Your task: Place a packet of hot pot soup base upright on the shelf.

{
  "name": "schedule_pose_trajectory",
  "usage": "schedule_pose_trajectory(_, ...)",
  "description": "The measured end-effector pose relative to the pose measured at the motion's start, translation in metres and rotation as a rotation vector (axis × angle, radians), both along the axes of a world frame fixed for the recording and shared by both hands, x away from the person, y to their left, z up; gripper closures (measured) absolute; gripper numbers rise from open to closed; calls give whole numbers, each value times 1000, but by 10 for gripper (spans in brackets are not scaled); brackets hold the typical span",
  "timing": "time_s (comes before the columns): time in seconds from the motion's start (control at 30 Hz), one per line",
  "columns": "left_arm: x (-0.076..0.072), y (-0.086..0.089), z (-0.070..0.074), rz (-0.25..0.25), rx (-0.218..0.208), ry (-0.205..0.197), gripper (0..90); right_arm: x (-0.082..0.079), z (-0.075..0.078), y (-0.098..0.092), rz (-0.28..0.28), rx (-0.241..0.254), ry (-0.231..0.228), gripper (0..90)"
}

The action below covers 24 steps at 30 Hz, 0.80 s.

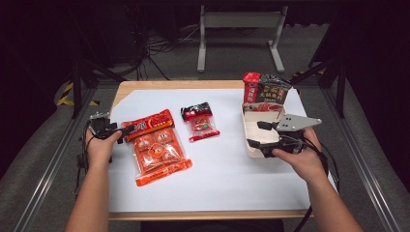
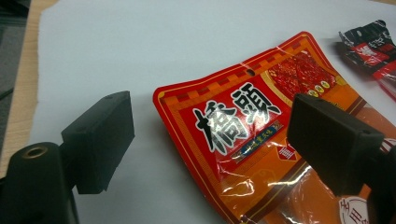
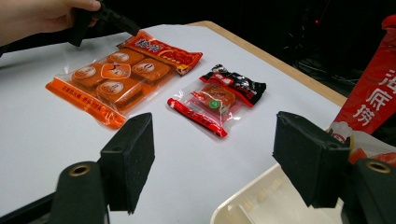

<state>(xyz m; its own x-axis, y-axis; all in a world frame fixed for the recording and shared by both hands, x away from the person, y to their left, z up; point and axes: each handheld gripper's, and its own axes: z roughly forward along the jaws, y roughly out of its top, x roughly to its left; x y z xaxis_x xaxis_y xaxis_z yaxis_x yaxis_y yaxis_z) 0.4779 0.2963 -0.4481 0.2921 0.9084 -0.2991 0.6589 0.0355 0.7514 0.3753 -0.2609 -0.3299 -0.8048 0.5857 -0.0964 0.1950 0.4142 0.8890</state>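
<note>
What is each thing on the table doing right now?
Left gripper: open, jaws at the orange packet's top edge, not pressing on it.
Right gripper: open, nothing between its jaws, over the box.
Orange packet: sealed, lying flat.
Small red packet: sealed, lying flat.
Box: open-topped, with two packets standing in its far end.
Red and black packets: upright, leaning together.
</note>
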Motion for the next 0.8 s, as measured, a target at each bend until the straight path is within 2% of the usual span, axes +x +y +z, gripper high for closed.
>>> schedule_pose_trajectory(0.33, 2, -2, -6, -16, -29, 53, 184, 0, 0, 3, 4, -4, -3, 293)
schedule_pose_trajectory(0.47, 4, -5, -9, -52, -58, 68, 186, 1, -1, 5, 3, -11, -4, 290)
schedule_pose_trajectory(0.67, 6, -11, -10, -75, -50, 59, 188, 0, 0, 7, 2, -19, -12, 287)
schedule_pose_trajectory(0.8, 5, -12, -10, -89, -97, 57, 247, 1, -1, 7, 4, -24, -13, 286)
